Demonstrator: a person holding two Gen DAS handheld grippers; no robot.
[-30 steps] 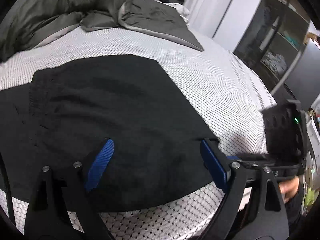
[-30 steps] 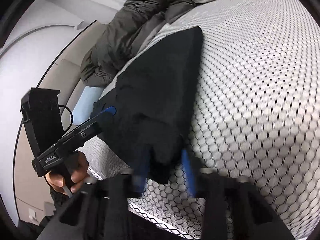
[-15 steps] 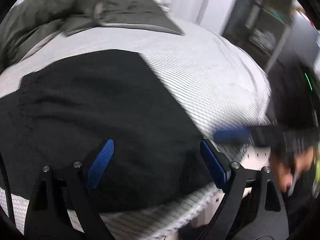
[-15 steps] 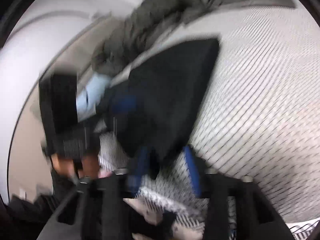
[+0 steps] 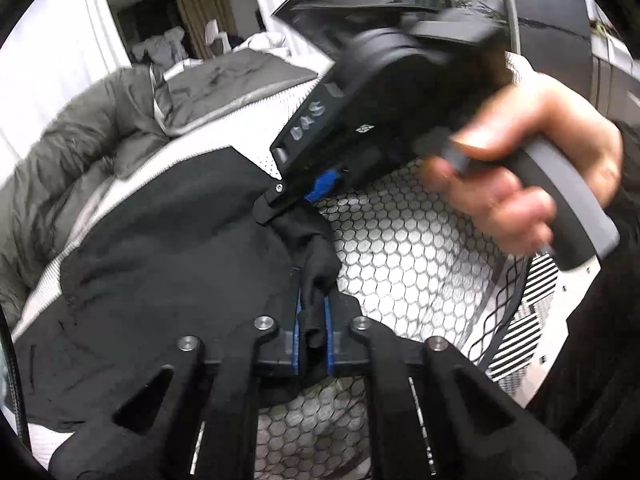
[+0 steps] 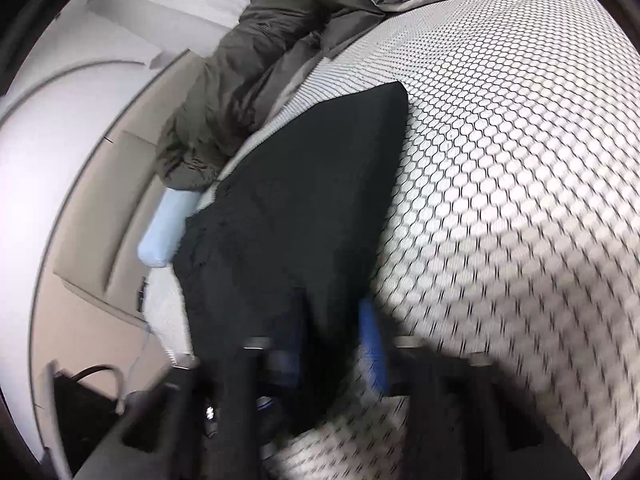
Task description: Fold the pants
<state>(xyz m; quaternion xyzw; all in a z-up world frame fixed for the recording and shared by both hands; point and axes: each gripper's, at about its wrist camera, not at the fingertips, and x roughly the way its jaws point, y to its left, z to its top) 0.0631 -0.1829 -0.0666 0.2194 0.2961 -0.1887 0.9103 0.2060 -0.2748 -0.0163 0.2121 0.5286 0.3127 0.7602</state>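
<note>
Both grippers have just clamped down: left gripper (image 5: 311,320) pinches a bunched corner of the black pants (image 5: 168,248) at the bed's (image 5: 408,248) near edge; right gripper (image 6: 336,336) bites that edge beside it.

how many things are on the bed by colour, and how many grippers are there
black pants: 1
grey duvet: 1
light blue pillow: 1
grippers: 2, left gripper and right gripper
total: 5
</note>
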